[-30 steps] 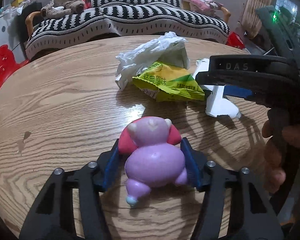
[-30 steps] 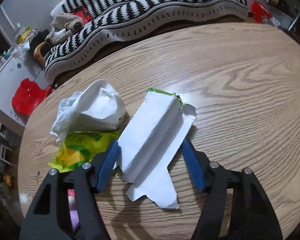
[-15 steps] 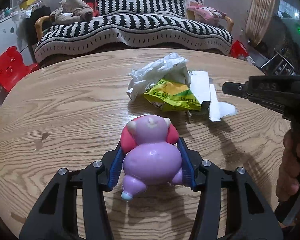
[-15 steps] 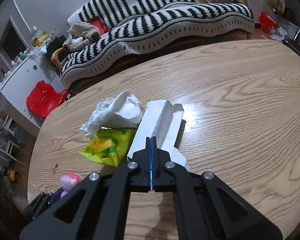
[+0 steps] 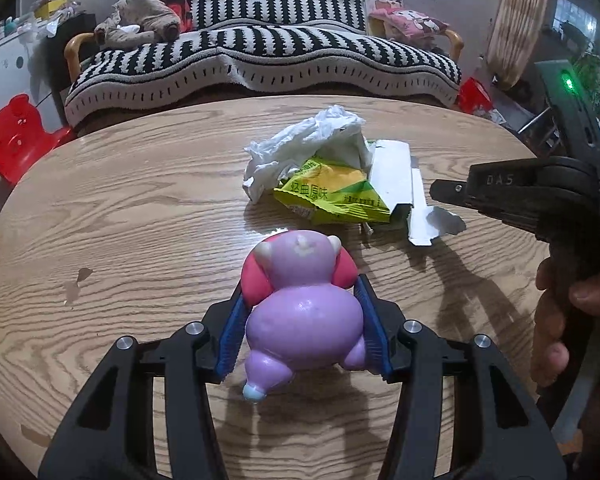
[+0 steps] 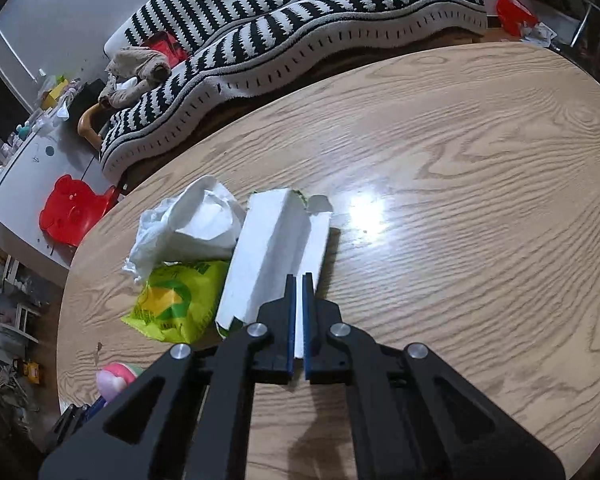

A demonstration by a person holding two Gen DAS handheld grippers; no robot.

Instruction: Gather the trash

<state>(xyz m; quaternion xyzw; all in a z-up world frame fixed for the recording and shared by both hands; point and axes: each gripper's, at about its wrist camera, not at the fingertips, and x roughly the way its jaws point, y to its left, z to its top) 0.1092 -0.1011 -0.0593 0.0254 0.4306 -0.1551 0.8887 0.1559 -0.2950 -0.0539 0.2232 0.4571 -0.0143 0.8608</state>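
Both fingers closed: left gripper (image 5: 300,320) clamping purple toy (image 5: 300,308), right gripper (image 6: 298,316) pinching white carton (image 6: 272,256) above table (image 6: 460,200).

On the oak-grain wooden tabletop (image 5: 120,208) I count four loose things. One is a crumpled white plastic bag (image 5: 312,140). One is a yellow-green foil snack wrapper (image 5: 332,196). One is a flattened white cardboard box (image 6: 276,248). One is a pink and purple rubber toy figure (image 5: 300,304). So there are three pieces of trash and one toy. I also count two black grippers with blue pads: my left gripper (image 5: 300,312) and my right gripper (image 6: 299,312).
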